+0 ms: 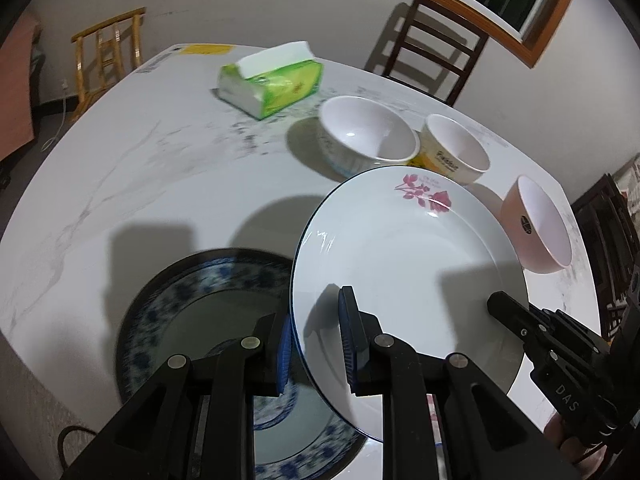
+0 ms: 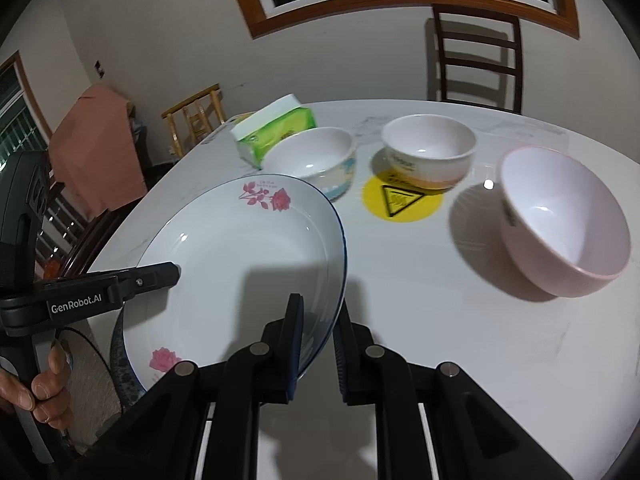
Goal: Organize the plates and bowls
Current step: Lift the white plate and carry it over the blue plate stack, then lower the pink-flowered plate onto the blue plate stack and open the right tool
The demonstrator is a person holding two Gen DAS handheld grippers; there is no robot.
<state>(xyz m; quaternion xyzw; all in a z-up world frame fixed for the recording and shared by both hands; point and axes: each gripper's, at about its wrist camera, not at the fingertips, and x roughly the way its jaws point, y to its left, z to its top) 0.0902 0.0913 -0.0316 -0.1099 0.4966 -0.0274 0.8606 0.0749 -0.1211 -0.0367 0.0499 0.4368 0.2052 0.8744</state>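
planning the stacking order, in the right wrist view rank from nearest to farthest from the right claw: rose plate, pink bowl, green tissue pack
1. White rose-printed plate: its rim is pinched in the right claw, low centre-left.
2. Pale pink bowl: on the marble table, to the right, tilted.
3. Green tissue pack: far back, left of centre, behind the bowls.

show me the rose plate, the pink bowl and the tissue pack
rose plate [image 2: 248, 280], right wrist view, on its white inner well
pink bowl [image 2: 560, 224], right wrist view, on its inside wall
tissue pack [image 1: 280, 84], left wrist view, on its green side
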